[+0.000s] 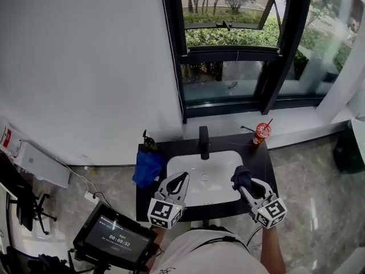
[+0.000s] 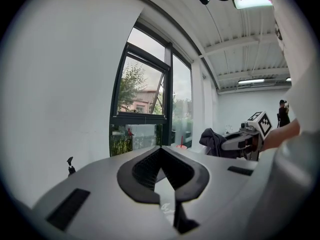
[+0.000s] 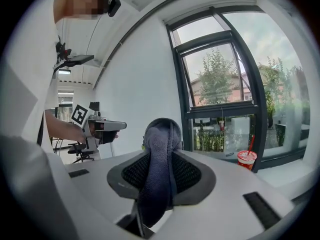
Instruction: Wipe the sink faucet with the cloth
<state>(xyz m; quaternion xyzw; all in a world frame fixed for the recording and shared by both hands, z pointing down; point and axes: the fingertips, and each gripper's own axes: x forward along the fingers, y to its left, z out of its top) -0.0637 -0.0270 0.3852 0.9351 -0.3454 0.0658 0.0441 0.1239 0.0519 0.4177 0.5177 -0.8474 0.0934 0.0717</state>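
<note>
Gripping the cloth (image 3: 157, 174), the right tool (image 1: 242, 180) hangs short of the faucet (image 1: 203, 141) ahead; left tool (image 1: 182, 177) closed, empty. Next move: reach forward, start wiping.

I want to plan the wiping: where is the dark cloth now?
In the head view, the dark cloth is clamped in the right gripper, over the white basin's right edge, near the black faucet.

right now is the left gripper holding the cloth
No, the left gripper is shut on nothing; the dark cloth sits clamped in the right gripper.
</note>
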